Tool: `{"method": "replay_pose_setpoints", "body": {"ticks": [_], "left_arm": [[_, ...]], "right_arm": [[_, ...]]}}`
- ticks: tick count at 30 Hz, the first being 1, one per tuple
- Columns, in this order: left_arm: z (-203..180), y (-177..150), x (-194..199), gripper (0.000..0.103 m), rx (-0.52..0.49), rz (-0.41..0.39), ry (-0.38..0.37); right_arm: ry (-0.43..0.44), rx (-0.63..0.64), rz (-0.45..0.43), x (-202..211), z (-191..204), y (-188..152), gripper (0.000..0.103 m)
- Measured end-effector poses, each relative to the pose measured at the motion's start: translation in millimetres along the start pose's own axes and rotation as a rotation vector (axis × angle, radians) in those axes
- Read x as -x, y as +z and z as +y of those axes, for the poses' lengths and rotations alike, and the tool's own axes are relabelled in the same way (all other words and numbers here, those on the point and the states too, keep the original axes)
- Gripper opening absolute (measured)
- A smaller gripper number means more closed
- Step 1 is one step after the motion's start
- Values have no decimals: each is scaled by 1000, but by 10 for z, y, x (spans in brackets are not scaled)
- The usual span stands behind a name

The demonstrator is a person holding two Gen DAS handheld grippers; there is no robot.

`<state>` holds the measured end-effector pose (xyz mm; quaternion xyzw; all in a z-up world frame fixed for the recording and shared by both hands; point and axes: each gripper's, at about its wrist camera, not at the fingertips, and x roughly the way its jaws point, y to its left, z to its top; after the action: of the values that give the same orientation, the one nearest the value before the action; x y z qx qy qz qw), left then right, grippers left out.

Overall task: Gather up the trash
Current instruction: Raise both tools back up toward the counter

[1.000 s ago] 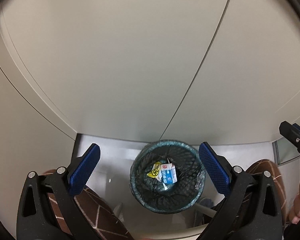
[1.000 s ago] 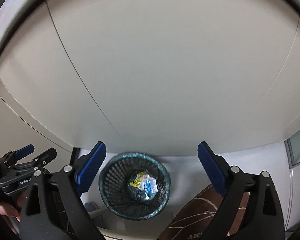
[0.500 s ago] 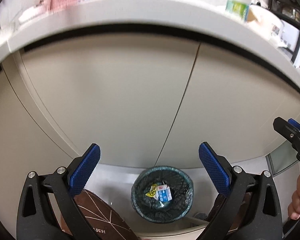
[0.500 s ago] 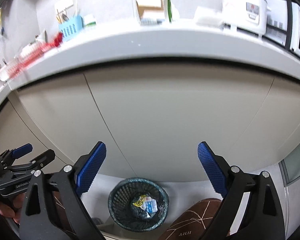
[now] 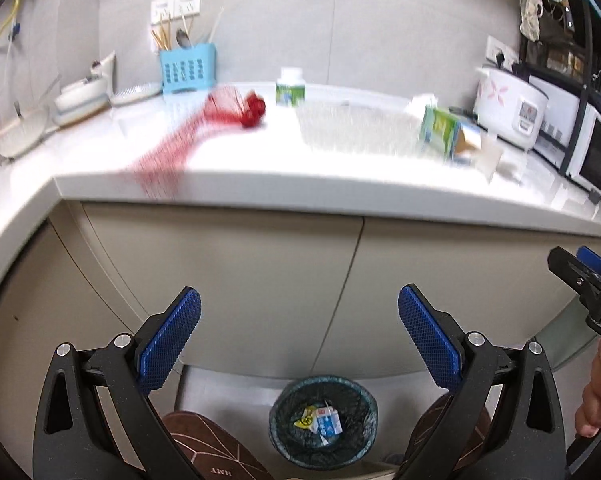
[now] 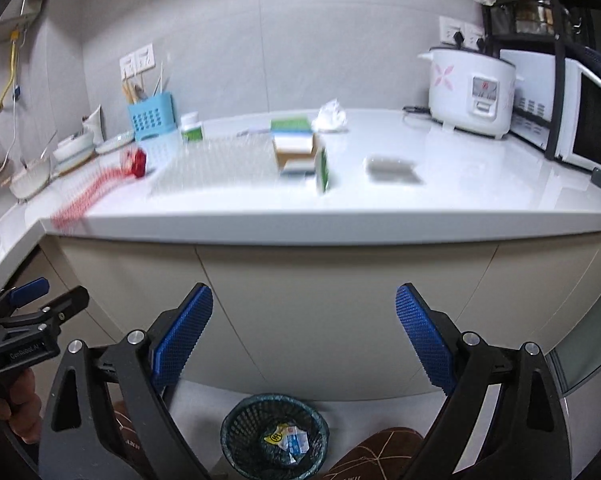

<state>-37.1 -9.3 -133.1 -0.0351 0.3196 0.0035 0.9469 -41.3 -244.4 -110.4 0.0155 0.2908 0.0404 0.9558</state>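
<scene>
Left wrist: bin low between spread fingers.

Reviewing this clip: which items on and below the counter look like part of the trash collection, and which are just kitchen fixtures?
Likely trash job (judged by look):
- mesh bin holding wrappers
- red net bag
- green carton
- crumpled white wrapper
- both open grippers, left and right

Just there:
- rice cooker
- microwave
- blue utensil holder
- bowls

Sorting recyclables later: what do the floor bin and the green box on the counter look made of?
Bin: apparently dark mesh, wire or plastic, with open lattice walls and a liner inside. Green box: probably cardboard, showing a brown unprinted inside; blur leaves the finish unclear.
</scene>
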Motion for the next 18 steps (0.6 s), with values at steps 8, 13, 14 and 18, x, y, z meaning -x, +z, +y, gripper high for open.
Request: {"method": "replay_pose_setpoints", "body": {"ticks": [8, 13, 14, 18], "left_arm": [[2, 532, 320, 97, -11, -56, 26], [3, 843, 312, 97, -13, -56, 41], [5, 906, 288, 97, -14, -55, 43], [15, 1152, 160, 97, -27, -43, 69]], "right_arm": [[-27, -1, -43, 199, -136, 475, 89], [-29, -17, -28, 120, -247, 791, 89], [-31, -17, -22, 85, -268, 852, 89], [-62, -21, 1, -102, -377, 1079, 89]]}}
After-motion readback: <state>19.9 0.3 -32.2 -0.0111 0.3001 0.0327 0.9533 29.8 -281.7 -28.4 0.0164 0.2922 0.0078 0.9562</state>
